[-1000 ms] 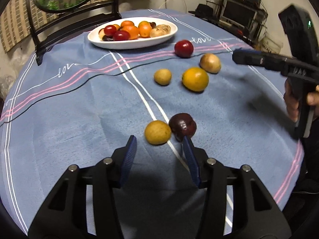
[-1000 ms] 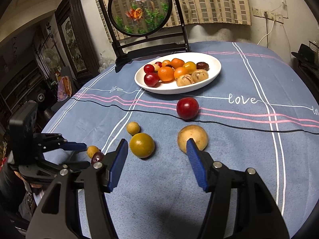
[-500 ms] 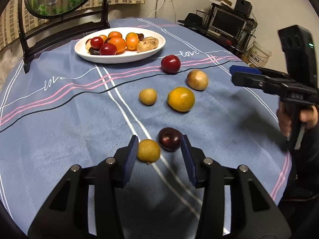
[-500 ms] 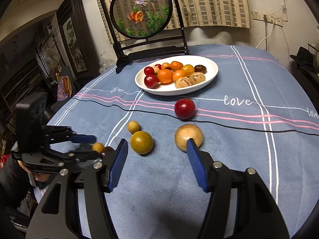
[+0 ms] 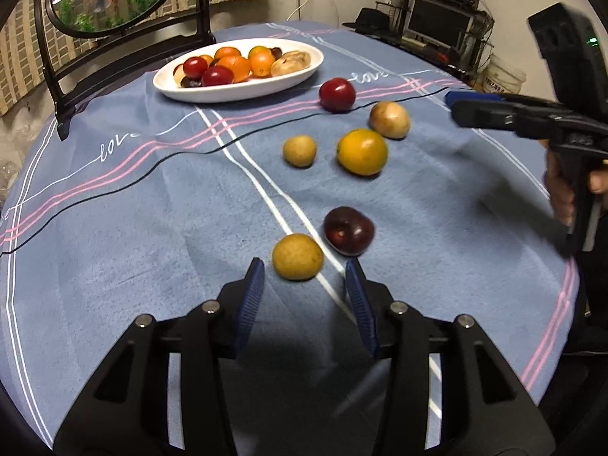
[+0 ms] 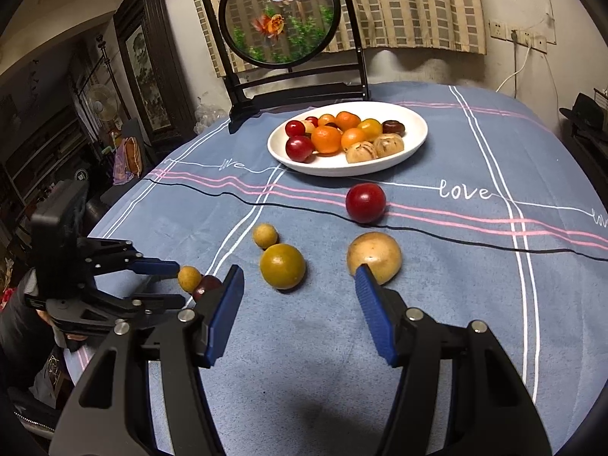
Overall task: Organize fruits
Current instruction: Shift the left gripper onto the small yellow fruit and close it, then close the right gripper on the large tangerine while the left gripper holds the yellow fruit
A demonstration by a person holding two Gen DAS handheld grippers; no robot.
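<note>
A small yellow fruit [image 5: 297, 256] lies on the blue cloth of the bench [image 5: 114, 235] in the lower centre of the left wrist view, just beyond the blue tips of the left tool [image 5: 304, 277], with a dark red plum [image 5: 349, 230] just to its right, very close or touching. The left tool's jaws stand apart with nothing between them; the yellow fruit sits ahead of the pads, not pressed by them. Further up the frame lie a smaller yellow fruit [image 5: 299, 150], a large orange-yellow citrus [image 5: 362, 151], a tan round fruit [image 5: 389, 119] and a bright red plum [image 5: 337, 94], all loose on the cloth and apart from one another. At the upper centre stands a white oval plate [image 5: 212, 91] heaped with red, orange and tan fruits. In the right wrist view the right tool [image 6: 298, 285] hangs over the cloth at the lower centre, released, jaws wide apart and empty, with the tan fruit partly behind its right pad. A hand [image 5: 560, 193] at the right edge of the left view grips that tool's handle. Behind the plate, at the top of the frame, stands a round goldfish screen [image 6: 279, 13] in a black frame.
</note>
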